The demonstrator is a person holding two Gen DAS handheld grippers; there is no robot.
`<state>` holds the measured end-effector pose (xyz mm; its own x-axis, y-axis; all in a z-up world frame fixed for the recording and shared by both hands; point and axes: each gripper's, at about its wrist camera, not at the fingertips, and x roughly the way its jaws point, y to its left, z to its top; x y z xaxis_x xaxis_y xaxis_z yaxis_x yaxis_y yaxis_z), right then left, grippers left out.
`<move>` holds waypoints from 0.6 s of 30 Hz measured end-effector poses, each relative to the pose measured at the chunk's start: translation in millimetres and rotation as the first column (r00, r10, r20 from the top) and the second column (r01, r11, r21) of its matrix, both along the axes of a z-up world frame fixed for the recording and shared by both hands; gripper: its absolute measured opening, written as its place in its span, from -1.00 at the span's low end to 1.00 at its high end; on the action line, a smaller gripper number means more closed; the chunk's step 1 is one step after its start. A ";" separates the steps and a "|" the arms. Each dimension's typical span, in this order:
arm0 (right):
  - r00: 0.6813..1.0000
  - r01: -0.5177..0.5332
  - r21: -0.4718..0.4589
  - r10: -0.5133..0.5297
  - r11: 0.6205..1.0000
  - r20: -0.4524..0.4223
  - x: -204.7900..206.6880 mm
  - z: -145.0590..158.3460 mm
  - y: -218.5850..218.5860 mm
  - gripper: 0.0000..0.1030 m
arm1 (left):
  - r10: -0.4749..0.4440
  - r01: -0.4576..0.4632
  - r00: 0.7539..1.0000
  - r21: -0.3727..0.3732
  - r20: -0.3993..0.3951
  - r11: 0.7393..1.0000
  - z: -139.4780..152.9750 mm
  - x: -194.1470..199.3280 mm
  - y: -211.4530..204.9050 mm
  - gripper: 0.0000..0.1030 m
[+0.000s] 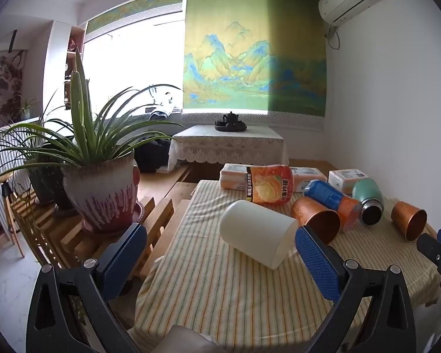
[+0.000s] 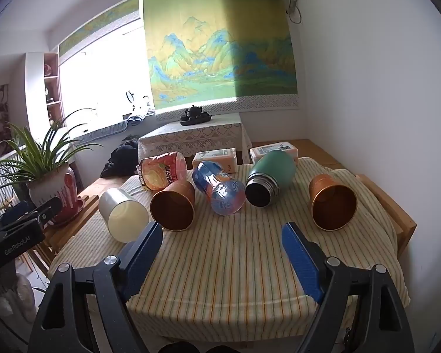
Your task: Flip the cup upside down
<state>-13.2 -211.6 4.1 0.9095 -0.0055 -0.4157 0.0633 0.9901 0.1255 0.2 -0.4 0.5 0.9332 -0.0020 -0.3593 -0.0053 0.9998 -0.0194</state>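
a: surface? room?
b: striped tablecloth [image 2: 220, 253]; landscape scroll [image 2: 220, 53] on wall.
a: cup?
b: white cup [image 1: 257, 232] on its side — left gripper [image 1: 220, 260], right gripper [image 2: 220, 244] jaws apart, empty.

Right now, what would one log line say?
left claw: open, facing white cup | right claw: open, empty | cups: lying sideways

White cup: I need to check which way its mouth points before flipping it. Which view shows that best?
The right wrist view: the white cup lies on its side with its open mouth facing the camera. The left wrist view shows it closer but mostly side-on, rim pointing right.
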 end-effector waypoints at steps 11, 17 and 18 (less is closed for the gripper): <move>1.000 0.005 0.008 -0.005 1.000 -0.023 6.1 -4.3 -6.6 0.56 | 0.016 -0.016 1.000 0.012 0.004 1.000 -3.4 1.5 -0.4 0.99; 1.000 0.018 -0.017 -0.019 1.000 -0.012 7.3 -5.3 2.3 0.56 | 0.023 -0.022 1.000 -0.010 0.009 1.000 -4.1 -1.5 5.3 0.99; 1.000 0.022 -0.020 -0.022 1.000 -0.007 6.7 -5.1 2.5 0.56 | 0.024 -0.023 1.000 -0.013 0.012 1.000 -3.7 -2.4 5.9 0.99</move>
<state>-6.5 -209.2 -1.0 0.9058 -0.0340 -0.4222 0.0861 0.9907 0.1050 -2.2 5.6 -3.2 0.9374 0.0153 -0.3479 -0.0285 0.9991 -0.0328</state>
